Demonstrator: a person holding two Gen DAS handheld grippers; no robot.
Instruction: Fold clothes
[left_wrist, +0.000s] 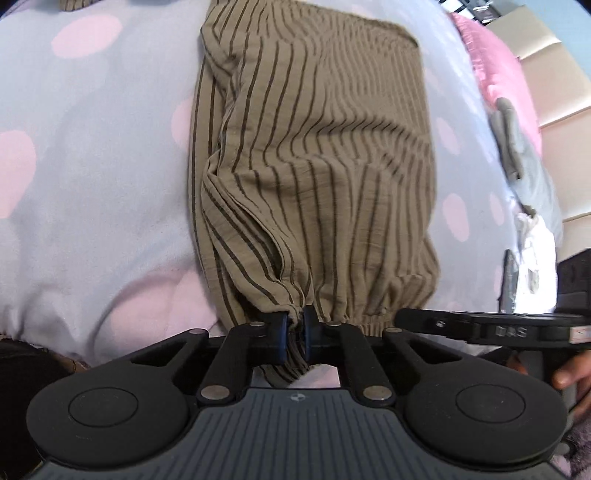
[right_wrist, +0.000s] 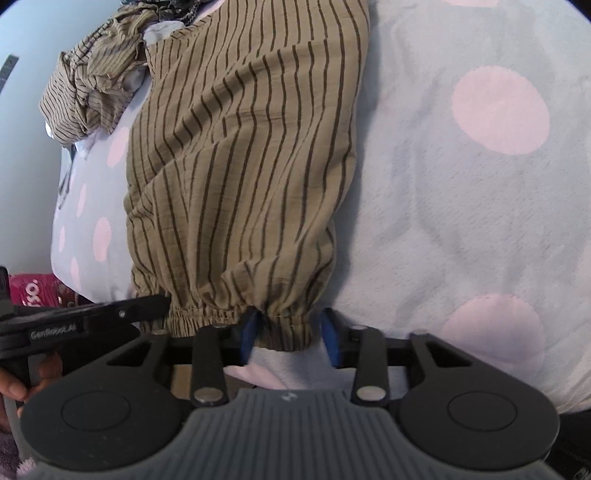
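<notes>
A tan garment with dark stripes (left_wrist: 314, 166) lies lengthwise on a pale blue blanket with pink dots (left_wrist: 92, 166). Its gathered elastic hem is at the near end. My left gripper (left_wrist: 294, 332) is shut on the hem's left part, with bunched cloth between the blue pads. In the right wrist view the same garment (right_wrist: 240, 166) runs away from me. My right gripper (right_wrist: 290, 332) is open, its blue pads (right_wrist: 248, 328) straddling the hem's right corner without pinching it. The right gripper also shows in the left wrist view (left_wrist: 480, 326), the left one in the right wrist view (right_wrist: 92, 314).
A crumpled striped piece (right_wrist: 92, 96) lies at the far left of the blanket (right_wrist: 461, 184). Grey and white clothes (left_wrist: 524, 177) lie at the blanket's right edge, by a pink cover (left_wrist: 495, 66). Cardboard boxes (left_wrist: 554, 55) stand beyond. A pink package (right_wrist: 33, 291) sits lower left.
</notes>
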